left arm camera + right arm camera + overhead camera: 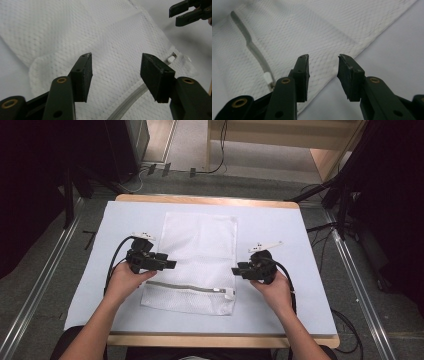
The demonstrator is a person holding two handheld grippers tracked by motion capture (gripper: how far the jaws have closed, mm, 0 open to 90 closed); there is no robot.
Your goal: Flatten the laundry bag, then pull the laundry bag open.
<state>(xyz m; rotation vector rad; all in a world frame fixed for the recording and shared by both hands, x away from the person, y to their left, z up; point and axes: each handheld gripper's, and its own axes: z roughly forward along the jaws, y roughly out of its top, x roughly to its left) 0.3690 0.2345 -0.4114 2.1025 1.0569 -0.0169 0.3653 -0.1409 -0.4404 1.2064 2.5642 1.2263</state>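
Mesh bag between your two grippers, long axis running away from you.
Left gripper [170, 264] and right gripper [236, 270], both released and empty, face inward at opposite side edges of the mesh bag [200, 255]; zipper [192, 287] lies crosswise, nearer you than either.

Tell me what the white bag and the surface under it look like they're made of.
The white bag looks like fine synthetic mesh, matte: tiny holes show across it in both gripper views, with a pale zipper near one end. The table cover seems a smooth, matte pale sheet, possibly paper or plastic; wood edging shows around it.
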